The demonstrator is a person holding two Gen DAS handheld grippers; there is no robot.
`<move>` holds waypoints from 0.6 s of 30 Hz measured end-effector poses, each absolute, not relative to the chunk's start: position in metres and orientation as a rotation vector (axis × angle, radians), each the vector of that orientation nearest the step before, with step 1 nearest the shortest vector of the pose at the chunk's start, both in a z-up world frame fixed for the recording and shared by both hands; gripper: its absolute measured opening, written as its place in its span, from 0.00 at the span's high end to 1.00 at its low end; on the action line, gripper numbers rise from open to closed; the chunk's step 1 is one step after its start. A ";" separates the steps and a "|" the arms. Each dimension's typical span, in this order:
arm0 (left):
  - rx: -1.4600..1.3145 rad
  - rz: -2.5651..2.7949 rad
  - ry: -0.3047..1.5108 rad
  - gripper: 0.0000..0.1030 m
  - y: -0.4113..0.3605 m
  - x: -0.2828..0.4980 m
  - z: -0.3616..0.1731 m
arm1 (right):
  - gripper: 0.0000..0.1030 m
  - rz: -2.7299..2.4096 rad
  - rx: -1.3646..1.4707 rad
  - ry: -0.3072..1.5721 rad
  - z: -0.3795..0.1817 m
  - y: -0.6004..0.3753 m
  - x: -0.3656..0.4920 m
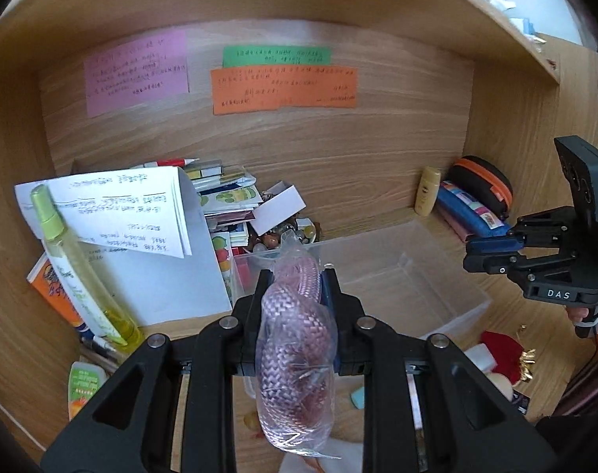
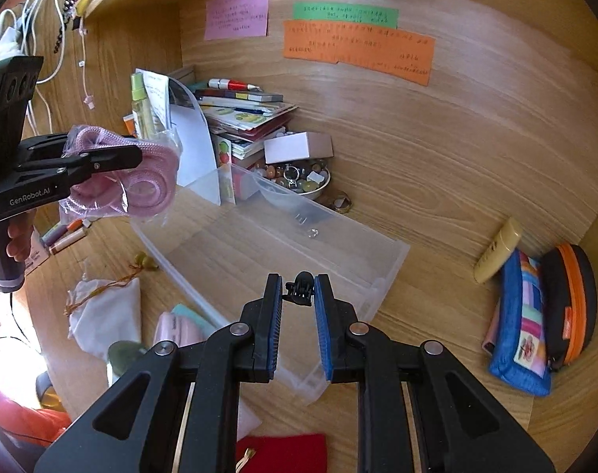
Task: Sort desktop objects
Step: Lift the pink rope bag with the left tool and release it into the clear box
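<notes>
My left gripper [image 1: 298,280] is shut on a clear plastic bag of pink braided cord [image 1: 295,335], held in the air in front of a clear plastic bin [image 1: 417,276]. From the right wrist view the same gripper [image 2: 135,155] and the bag of pink cord [image 2: 149,183] hang left of the bin [image 2: 393,264]. My right gripper [image 2: 298,287] is shut on a small black claw hair clip [image 2: 299,293] over the bin's near end. In the left wrist view the right gripper [image 1: 472,254] sits at the right edge, its clip hidden.
Papers and books [image 2: 243,118] are stacked at the back left beside a bowl of beads [image 2: 299,181]. A yellow tube [image 2: 496,250], blue pouch [image 2: 520,323] and orange-trimmed case [image 2: 571,303] lie right. A white drawstring bag [image 2: 105,311] and red pouch [image 2: 287,453] lie near.
</notes>
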State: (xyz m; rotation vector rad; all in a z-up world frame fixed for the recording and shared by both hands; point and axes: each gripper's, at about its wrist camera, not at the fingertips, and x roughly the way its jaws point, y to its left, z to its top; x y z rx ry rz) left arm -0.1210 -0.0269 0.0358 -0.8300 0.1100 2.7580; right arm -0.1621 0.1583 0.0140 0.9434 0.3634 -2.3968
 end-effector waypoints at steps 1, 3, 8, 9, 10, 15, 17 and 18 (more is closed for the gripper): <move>-0.838 2.755 0.111 0.78 -0.027 -0.126 0.034 | 0.86 -2.390 0.954 0.364 0.011 0.157 -0.168; -0.858 2.748 0.114 0.78 -0.026 -0.137 0.029 | 0.86 -2.377 0.973 0.366 0.006 0.154 -0.178; -0.918 2.724 0.127 0.78 -0.024 -0.164 0.013 | 0.86 -2.337 1.025 0.386 -0.009 0.136 -0.196; -0.929 2.719 0.127 0.78 -0.025 -0.169 0.010 | 0.86 -2.329 1.034 0.392 -0.012 0.133 -0.199; -0.938 2.715 0.129 0.78 -0.024 -0.172 0.008 | 0.86 -2.322 1.043 0.399 -0.015 0.130 -0.202; -1.012 2.683 0.142 0.78 -0.023 -0.197 -0.011 | 0.86 -2.287 1.084 0.415 -0.028 0.118 -0.217; -1.037 2.673 0.150 0.78 -0.021 -0.204 -0.017 | 0.86 -2.273 1.102 0.422 -0.033 0.115 -0.224; -1.044 2.669 0.154 0.78 -0.022 -0.207 -0.019 | 0.86 -2.263 1.108 0.430 -0.036 0.113 -0.227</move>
